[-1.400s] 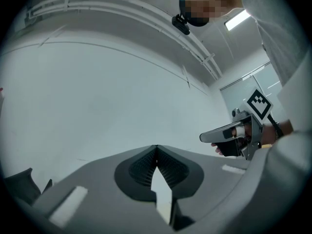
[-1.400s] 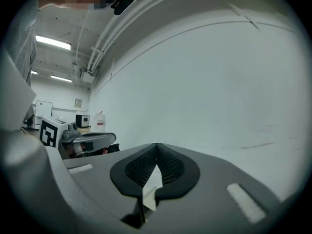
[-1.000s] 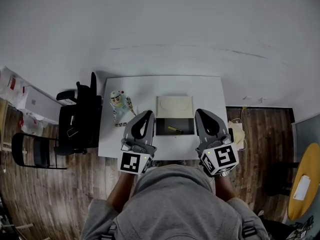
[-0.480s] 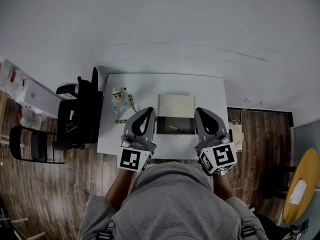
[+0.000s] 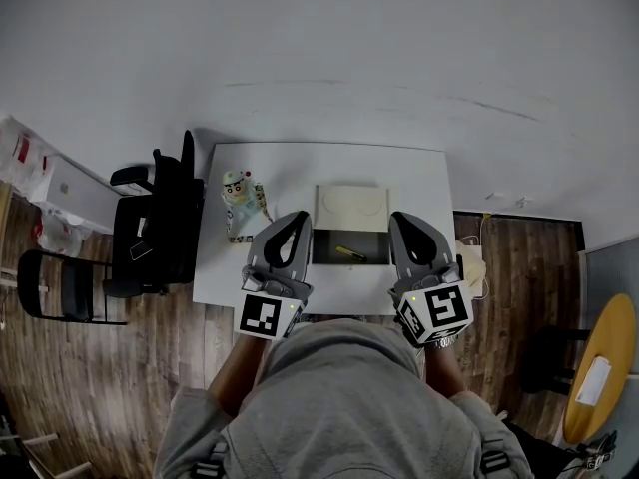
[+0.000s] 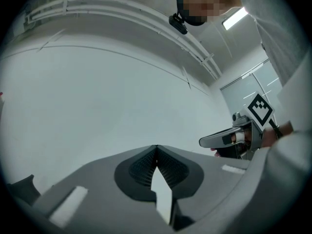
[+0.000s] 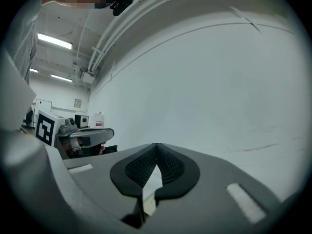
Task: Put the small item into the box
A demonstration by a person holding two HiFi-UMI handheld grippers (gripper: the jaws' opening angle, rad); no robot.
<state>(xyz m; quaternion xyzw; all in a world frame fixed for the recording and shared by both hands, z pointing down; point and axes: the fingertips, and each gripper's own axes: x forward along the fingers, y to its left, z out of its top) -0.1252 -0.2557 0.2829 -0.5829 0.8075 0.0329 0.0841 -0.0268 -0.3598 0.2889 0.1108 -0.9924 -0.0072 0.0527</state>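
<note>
1. white table (image 5: 419,178) carries a box (image 5: 325,255) about midway between its left and right edges, closer to the near edge than the far one.
2. the box stands open: its cream lid (image 5: 351,206) lies back toward the far edge, and the inside is dark.
3. the small item (image 5: 349,254), yellow and slim, lies on the dark floor of the box, near its middle.
4. the left gripper (image 5: 292,220) hangs over the near edge of the table, just left of the box. in the left gripper view its jaws are closed tip to tip, with nothing between them.
5. the right gripper (image 5: 403,222) hangs over the near edge just right of the box. in the right gripper view its jaws also meet at the tips and hold nothing.
6. both gripper views look at a plain white wall, and each shows the other gripper off to the side.
7. a toy figure (image 5: 238,200) stands near the left edge of the table, well apart from the box.
8. a black chair (image 5: 160,230) sits against the left edge of the table, on a wooden floor (image 5: 519,267).
</note>
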